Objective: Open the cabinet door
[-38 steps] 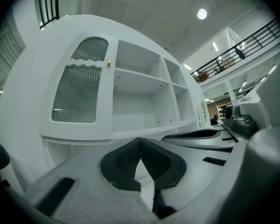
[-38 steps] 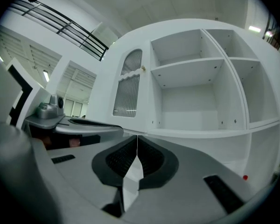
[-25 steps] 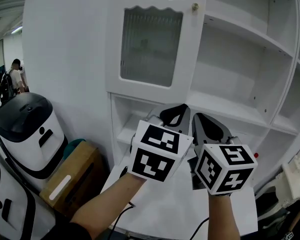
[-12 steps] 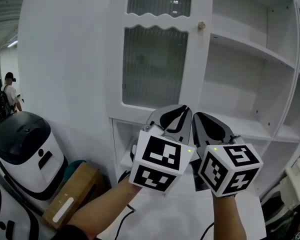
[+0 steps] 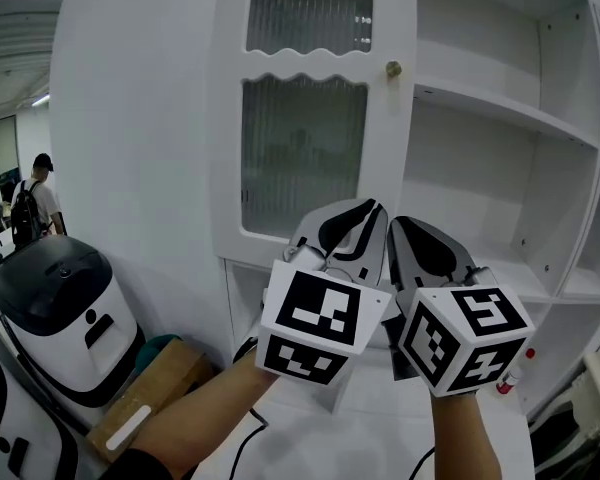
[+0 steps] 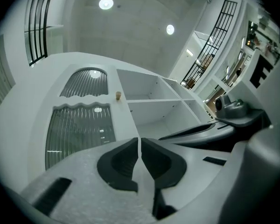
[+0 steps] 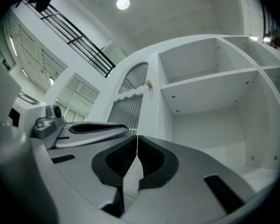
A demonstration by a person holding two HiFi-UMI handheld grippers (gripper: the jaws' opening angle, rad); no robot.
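The white cabinet door [image 5: 300, 148] has two ribbed glass panels and a small brass knob [image 5: 393, 69] at its right edge. It looks closed against the frame. Both grippers are held side by side in front of its lower panel, below the knob and apart from the door. My left gripper [image 5: 365, 210] is shut with only a thin slit between its black pads and nothing in them. My right gripper [image 5: 404, 226] is shut and empty as well. From the left gripper [image 6: 140, 141] the knob [image 6: 117, 95] shows above and left; from the right gripper [image 7: 137, 139] the knob [image 7: 149, 84] shows above.
Open white shelves [image 5: 500, 118] fill the cabinet to the right of the door. A white-and-black machine [image 5: 55, 298] and a cardboard box [image 5: 145, 388] stand at the lower left. A person [image 5: 30, 203] stands far off at the left. A white tabletop [image 5: 360, 438] lies below the grippers.
Both grippers have risen together in front of the cabinet, and the view has tilted up, showing more of the door's upper panel. Both stay shut and empty.
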